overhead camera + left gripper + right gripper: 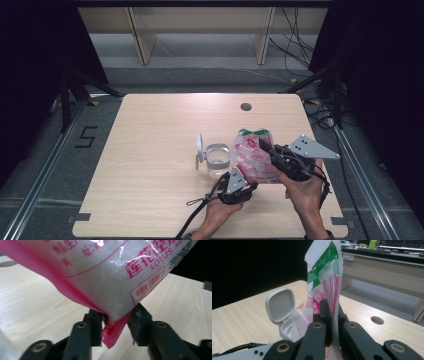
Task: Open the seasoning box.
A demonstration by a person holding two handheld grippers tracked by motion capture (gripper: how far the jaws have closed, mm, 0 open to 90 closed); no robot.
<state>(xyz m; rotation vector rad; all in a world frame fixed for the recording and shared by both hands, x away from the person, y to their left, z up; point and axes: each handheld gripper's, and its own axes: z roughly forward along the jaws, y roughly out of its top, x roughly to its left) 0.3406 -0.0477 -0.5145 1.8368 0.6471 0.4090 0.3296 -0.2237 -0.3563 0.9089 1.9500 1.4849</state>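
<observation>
A person at a light wooden bench [150, 150] holds a gripper in each hand. Between them is a clear plastic bag [254, 155] of white grains, printed in pink with a green top, lifted above the bench toward its near right part. The right gripper [332, 315] is clenched on the bag's upper film. The left gripper [116, 322] grasps the bag's pink bottom corner, its jaws pressing on either side. Just left of the bag stands an open clear container [217, 160], its white lid [199, 147] flipped up.
</observation>
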